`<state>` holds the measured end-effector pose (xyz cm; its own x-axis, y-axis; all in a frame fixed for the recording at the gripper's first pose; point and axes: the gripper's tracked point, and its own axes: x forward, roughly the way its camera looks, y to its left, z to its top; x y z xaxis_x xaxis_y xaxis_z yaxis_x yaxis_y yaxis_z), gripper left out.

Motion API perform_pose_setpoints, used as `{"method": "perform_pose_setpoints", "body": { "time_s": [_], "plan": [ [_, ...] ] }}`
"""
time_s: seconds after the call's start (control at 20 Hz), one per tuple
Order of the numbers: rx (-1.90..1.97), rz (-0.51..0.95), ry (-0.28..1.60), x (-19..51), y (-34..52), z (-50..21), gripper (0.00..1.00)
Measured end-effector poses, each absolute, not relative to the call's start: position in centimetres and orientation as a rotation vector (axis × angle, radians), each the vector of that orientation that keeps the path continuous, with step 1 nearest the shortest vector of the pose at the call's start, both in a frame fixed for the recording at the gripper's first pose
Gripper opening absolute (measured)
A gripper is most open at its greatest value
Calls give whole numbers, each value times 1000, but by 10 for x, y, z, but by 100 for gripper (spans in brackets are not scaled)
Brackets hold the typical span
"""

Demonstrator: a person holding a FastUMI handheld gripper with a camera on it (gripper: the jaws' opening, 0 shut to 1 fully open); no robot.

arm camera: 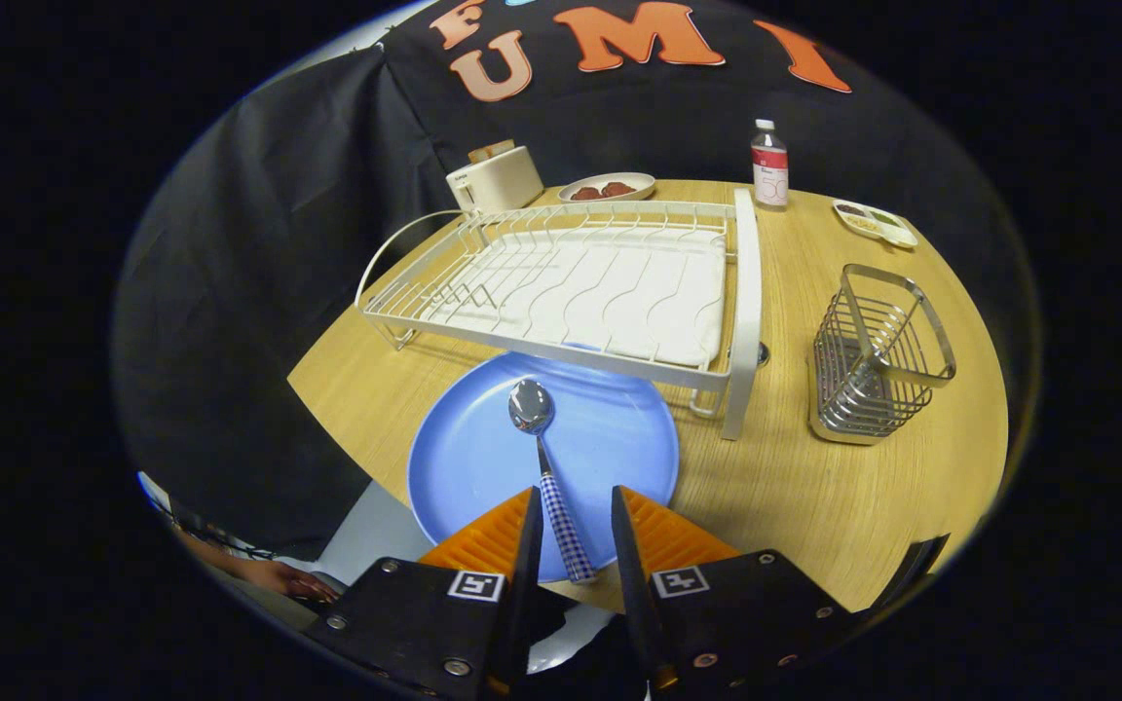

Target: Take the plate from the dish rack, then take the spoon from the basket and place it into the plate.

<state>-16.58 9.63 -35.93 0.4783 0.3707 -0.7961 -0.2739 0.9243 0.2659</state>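
Over table (pixel 814 506): tongs (pixel 573 521) parted astride spoon (pixel 546 467).

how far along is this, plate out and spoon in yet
Nearly finished. Done: the blue plate lies on the table in front of the empty dish rack, and the basket looks empty. The spoon lies in the plate, handle between the gripper fingers, which look parted. Left: back away.

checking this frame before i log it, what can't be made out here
- Plate: far rim hidden under the rack, near rim behind the fingers, gripper view.
- Spoon: handle end between the fingers of the open gripper; contact with it unclear.
- Basket: inside bottom screened by its wires.
- Far dish: contents too small.
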Motion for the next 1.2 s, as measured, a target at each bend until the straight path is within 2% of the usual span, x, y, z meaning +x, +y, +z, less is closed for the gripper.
{"method": "perform_pose_setpoints", "body": {
  "time_s": [0.55, 0.95, 1.2],
  "plan": [
    [87, 309, 621, -87, 54, -206, 85],
    [38, 220, 472, -61, 22, -147, 95],
    [43, 206, 368, -49, 22, -106, 97]
  ]
}}
